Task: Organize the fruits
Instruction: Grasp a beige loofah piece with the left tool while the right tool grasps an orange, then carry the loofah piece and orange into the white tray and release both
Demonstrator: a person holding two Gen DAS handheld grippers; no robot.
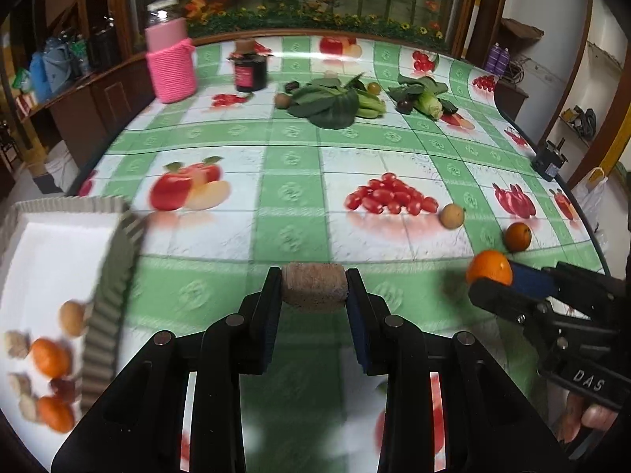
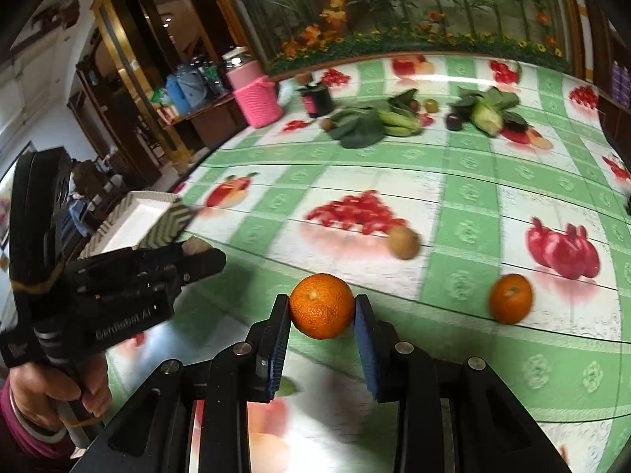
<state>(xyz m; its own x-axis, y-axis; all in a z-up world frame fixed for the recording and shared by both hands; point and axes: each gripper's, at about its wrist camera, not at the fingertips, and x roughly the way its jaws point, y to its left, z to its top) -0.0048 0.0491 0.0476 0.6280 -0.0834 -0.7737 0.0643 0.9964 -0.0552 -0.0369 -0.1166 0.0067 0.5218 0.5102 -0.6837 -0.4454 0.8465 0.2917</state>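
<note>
Left gripper (image 1: 314, 289) is clamping a brown fuzzy fruit (image 1: 314, 287) crosswise between its pads, with the tray (image 1: 112, 276) lying just to its left and nearer than to the right gripper (image 2: 321, 313), which is pinching an orange (image 2: 321, 305). Motion blur is smearing the tray's fruit, and the frame edge is cutting the tray off.
</note>
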